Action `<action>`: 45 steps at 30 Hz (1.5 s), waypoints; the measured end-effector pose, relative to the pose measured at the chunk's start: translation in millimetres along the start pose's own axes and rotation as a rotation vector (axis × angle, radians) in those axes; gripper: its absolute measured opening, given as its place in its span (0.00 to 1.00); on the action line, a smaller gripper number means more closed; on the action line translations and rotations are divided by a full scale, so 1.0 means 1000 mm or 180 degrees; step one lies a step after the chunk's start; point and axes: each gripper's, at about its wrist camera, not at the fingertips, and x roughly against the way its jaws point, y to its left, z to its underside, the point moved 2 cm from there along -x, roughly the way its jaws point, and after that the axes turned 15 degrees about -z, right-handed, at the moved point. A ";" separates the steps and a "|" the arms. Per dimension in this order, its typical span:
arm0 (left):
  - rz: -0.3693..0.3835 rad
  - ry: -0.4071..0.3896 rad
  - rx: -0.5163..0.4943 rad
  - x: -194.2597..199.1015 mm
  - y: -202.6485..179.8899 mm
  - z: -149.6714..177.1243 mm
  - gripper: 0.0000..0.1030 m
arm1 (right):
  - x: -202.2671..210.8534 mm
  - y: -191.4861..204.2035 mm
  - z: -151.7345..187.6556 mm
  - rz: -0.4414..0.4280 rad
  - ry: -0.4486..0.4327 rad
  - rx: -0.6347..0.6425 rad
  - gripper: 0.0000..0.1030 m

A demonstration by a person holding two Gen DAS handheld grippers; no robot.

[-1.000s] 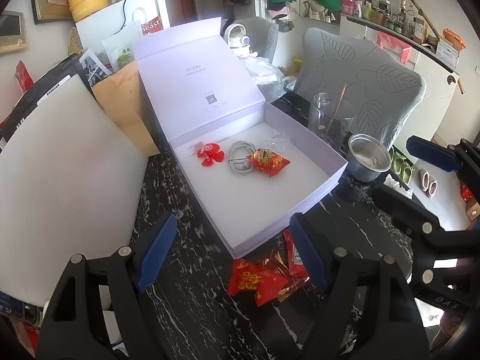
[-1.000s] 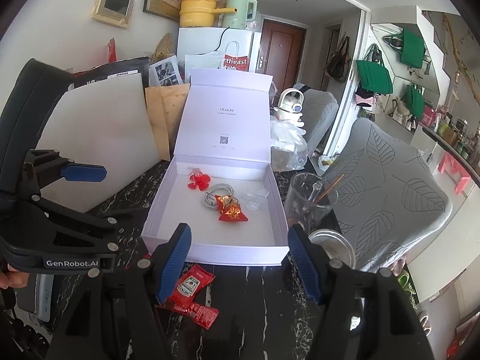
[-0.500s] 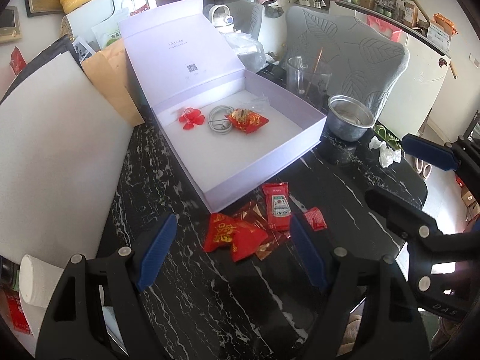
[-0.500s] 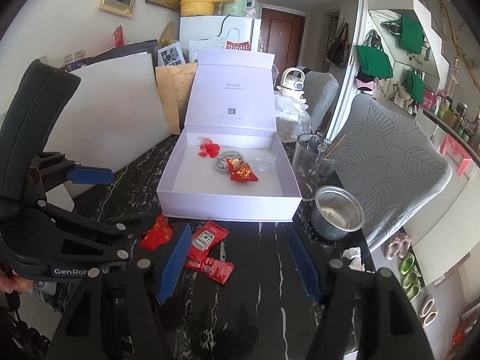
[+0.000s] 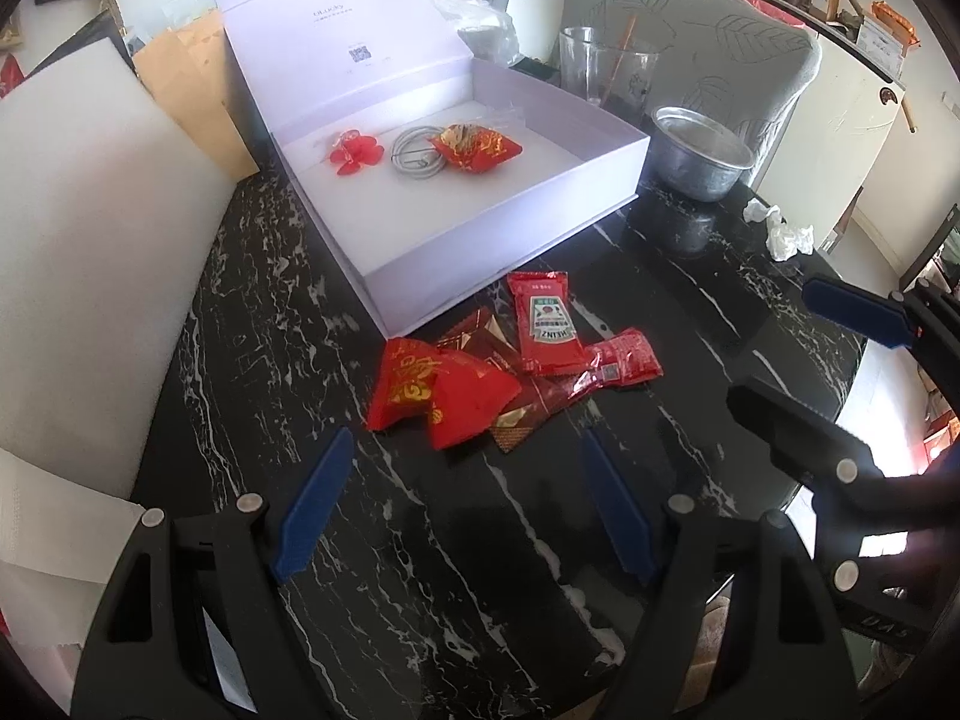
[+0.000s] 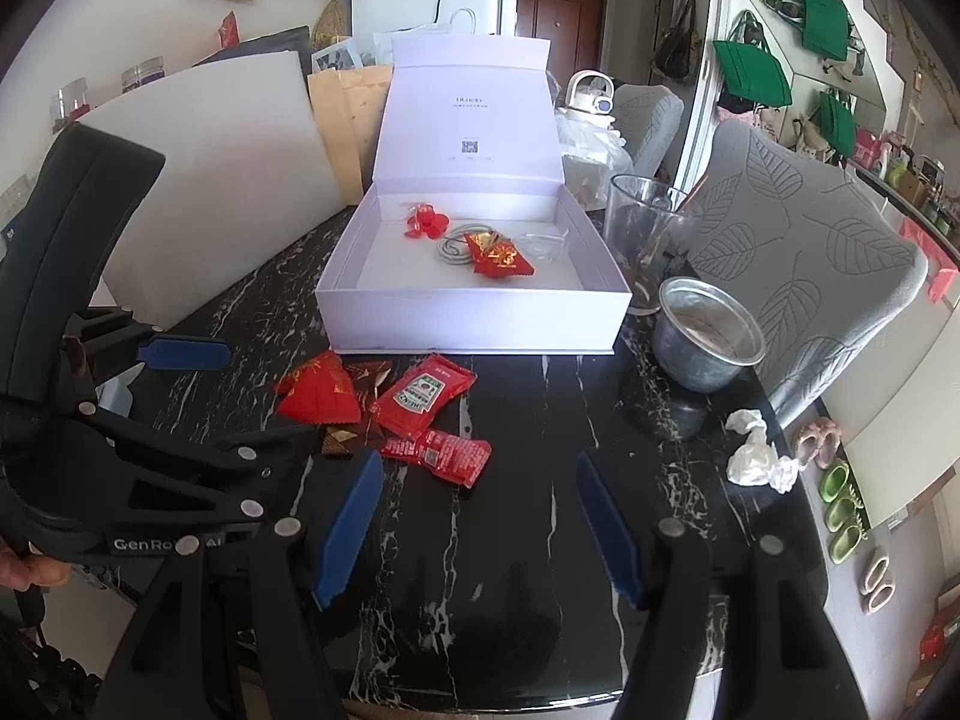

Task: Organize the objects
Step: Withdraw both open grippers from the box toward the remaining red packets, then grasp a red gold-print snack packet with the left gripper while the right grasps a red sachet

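My left tool [image 5: 462, 510] hangs spread and empty over the black marbled desk [image 5: 252, 312]. Ahead, mid-desk – a heap of glossy red packets [image 5: 510, 366], crinkled, against the open lilac box [image 5: 510, 240]. My right tool [image 6: 480, 531] – spread too.

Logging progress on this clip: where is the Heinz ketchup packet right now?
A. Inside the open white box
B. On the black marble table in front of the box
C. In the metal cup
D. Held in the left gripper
B: the Heinz ketchup packet lies on the black marble table among other red packets, just outside the front wall of the open white box; the left gripper and the right gripper are both open and hold nothing.
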 end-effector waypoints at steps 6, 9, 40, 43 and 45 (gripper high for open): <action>0.0072 0.0136 0.0065 -0.017 0.003 0.008 0.75 | -0.018 -0.009 0.011 -0.0100 0.0108 -0.0135 0.66; 0.0140 0.0211 0.0081 -0.026 0.006 0.011 0.75 | -0.027 -0.011 0.018 -0.0158 0.0166 -0.0174 0.66; 0.0164 0.0360 0.0349 -0.075 0.016 -0.033 0.75 | -0.095 -0.026 -0.003 -0.0734 0.0367 0.0285 0.66; 0.0199 0.0354 0.0387 -0.076 0.018 -0.031 0.75 | -0.095 -0.025 0.001 -0.0722 0.0387 0.0366 0.62; 0.0210 0.0372 0.0428 -0.077 0.020 -0.029 0.75 | -0.094 -0.022 0.003 -0.0634 0.0385 0.0472 0.52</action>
